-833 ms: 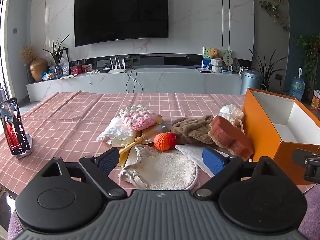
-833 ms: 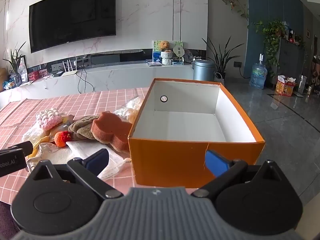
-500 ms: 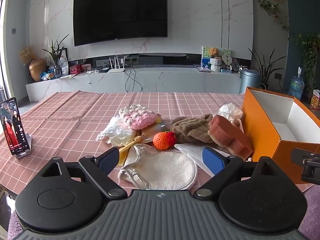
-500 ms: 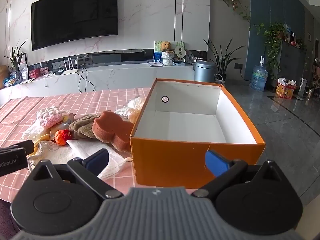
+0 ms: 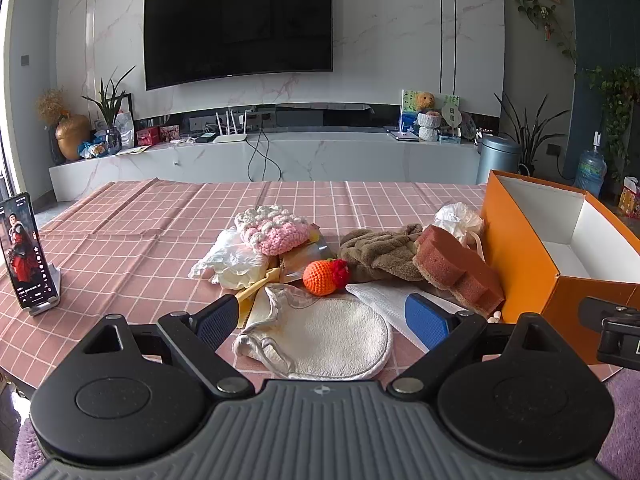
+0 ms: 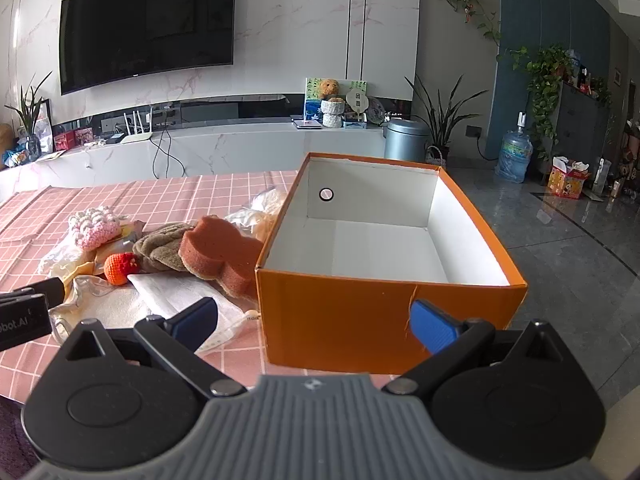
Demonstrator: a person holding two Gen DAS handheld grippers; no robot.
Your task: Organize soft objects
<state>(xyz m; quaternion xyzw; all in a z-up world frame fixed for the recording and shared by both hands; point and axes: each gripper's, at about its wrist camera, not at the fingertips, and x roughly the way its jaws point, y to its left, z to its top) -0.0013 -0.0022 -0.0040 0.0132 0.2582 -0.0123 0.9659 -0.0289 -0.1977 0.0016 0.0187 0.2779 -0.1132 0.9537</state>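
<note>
Soft objects (image 5: 320, 272) piled left of orange box (image 6: 384, 312).
Left gripper (image 5: 324, 320) and right gripper (image 6: 316, 320): jaws spread wide, holding nothing.

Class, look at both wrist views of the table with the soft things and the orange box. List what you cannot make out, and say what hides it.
- Box floor, left wrist view: mostly hidden by its near wall and the frame edge.
- Brown cloth, right wrist view: partly covered by the sponge.
- White bag, left wrist view: lower part behind the sponge.
- Phone screen: too small to read.
- Table's near edge, both views: hidden by the gripper bodies.
</note>
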